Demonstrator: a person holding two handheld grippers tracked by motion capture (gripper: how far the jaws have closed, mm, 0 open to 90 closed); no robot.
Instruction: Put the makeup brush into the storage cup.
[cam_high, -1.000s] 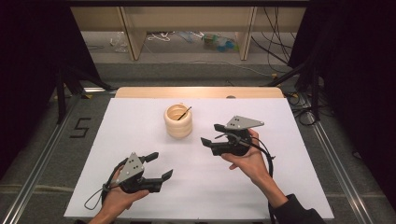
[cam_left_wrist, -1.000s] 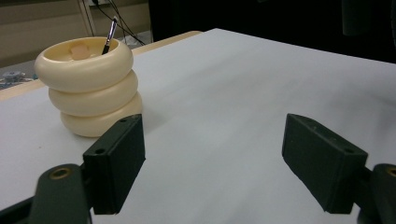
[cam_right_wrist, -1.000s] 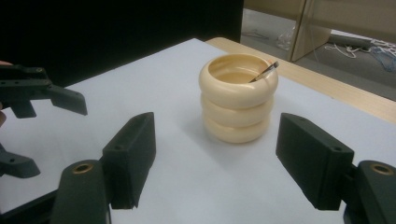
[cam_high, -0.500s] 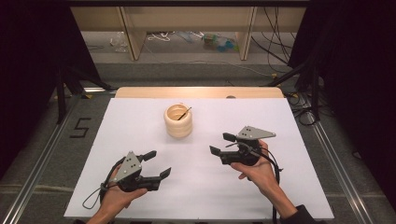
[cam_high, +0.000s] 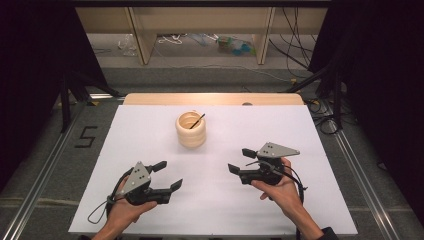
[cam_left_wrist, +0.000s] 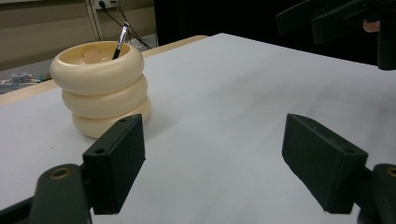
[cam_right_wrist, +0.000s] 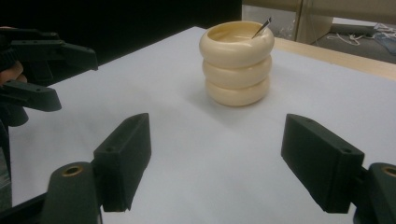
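White tabletop (cam_high: 150, 125) covers most of the high view, with a strip of bare wood (cam_high: 150, 99) along its far edge.

Starting at the left: the left gripper (cam_high: 168, 176) sits low over the near-left part of the table, held in the person's left hand (cam_high: 125, 210), with its grey three-cornered plate on top. Its black jaws are spread wide apart with nothing between them, just bare white surface. A black cable (cam_high: 100, 212) loops off it toward the near edge.

In the middle, toward the far side, there's a cream holder (cam_high: 191, 129) shaped like three stacked rings, standing upright on the white top. A thin dark stick with a silvery end (cam_high: 197, 120) leans out of it, maybe a brush or a pen, can't really tell which. In the left gripper view the holder (cam_left_wrist: 100, 88) is ahead and to the left of the jaws, well apart from them.

Over on the right, the right gripper (cam_high: 241, 161) is held in the right hand (cam_high: 280, 192), jaws pointing left toward the table's middle. They're also wide open and empty. In the right gripper view the holder (cam_right_wrist: 237, 63) stands ahead between the two pads (cam_right_wrist: 123, 161), well beyond them, and the left gripper (cam_right_wrist: 42, 74) shows at the left edge.
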